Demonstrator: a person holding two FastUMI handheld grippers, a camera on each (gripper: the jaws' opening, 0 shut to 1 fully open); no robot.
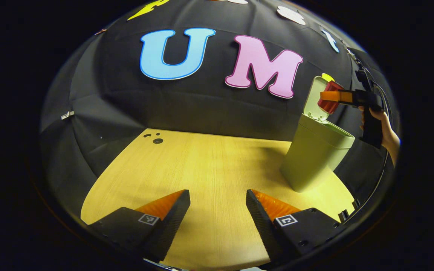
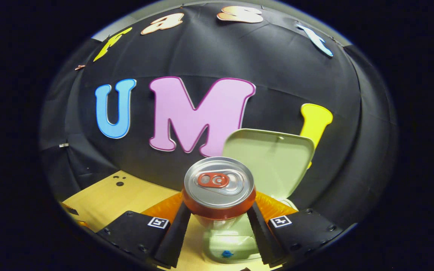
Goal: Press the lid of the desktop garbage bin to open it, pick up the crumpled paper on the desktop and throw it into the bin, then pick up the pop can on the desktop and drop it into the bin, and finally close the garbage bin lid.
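Bin: in the left gripper view we see the garbage bin (image 1: 317,158) standing upright on the wooden desktop (image 1: 209,165), toward its right side, close to the black cloth wall (image 1: 202,101).
Lid: we find the lid (image 2: 269,158) swung up and standing open behind the bin's mouth; the left gripper view shows it raised too.
Can: we see the pop can (image 2: 219,190) clamped by its sides between the right gripper's (image 2: 219,220) two fingers, its silver top and pull tab facing the camera. In the left gripper view the can (image 1: 330,98) is held above the bin's open mouth, in front of the raised lid.
Inside the bin: below the can, the right gripper view looks down into the opening, where we make out pale contents and a small blue speck; we cannot tell what they are.
Hand: a person's hand (image 1: 384,128) grips the right gripper's handle just to the right of the bin.
Left gripper: our left gripper (image 1: 217,201) hovers over bare desktop, fingers spread wide, holding nothing, well apart from the bin.
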